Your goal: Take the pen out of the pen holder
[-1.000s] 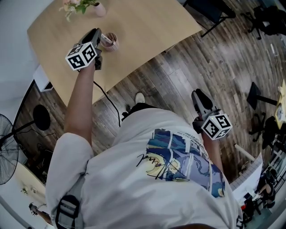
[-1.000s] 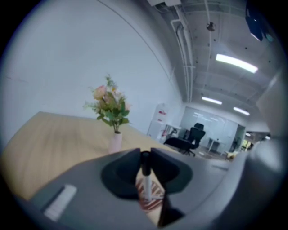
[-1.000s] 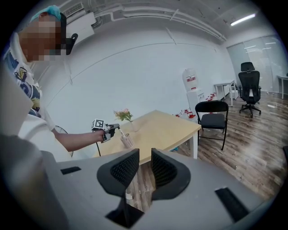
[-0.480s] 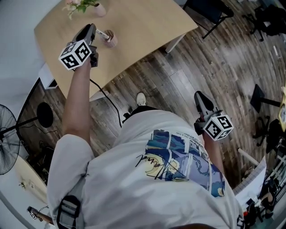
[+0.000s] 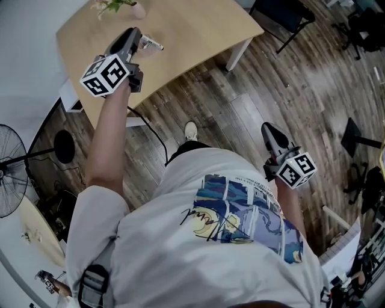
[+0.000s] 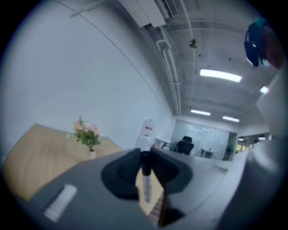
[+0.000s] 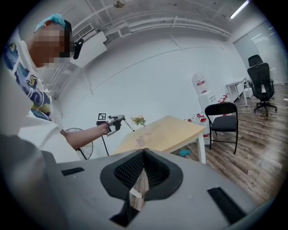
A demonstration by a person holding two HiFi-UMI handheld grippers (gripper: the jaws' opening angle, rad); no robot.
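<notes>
My left gripper (image 5: 138, 40) is raised above the wooden table (image 5: 198, 30), shut on a pen (image 5: 151, 44) that sticks out to the right of its jaws. In the left gripper view the pen (image 6: 146, 182), white with a dark cap, hangs down between the jaws of that gripper (image 6: 145, 155). The right gripper view shows the small pink pen holder (image 7: 140, 141) standing on the table, below and right of the left gripper (image 7: 122, 119). The holder is hidden in the head view. My right gripper (image 5: 268, 129) hangs over the floor at my side, shut with nothing in it.
A vase of flowers (image 5: 123, 6) stands at the table's far edge. A black folding chair (image 7: 222, 119) is beside the table's right end, and an office chair (image 7: 261, 81) stands further back. A floor fan (image 5: 12, 180) is at the left.
My left gripper rose away from the pen holder with the pen in its jaws; the pen is clear of the holder now. The right gripper barely shifted.
</notes>
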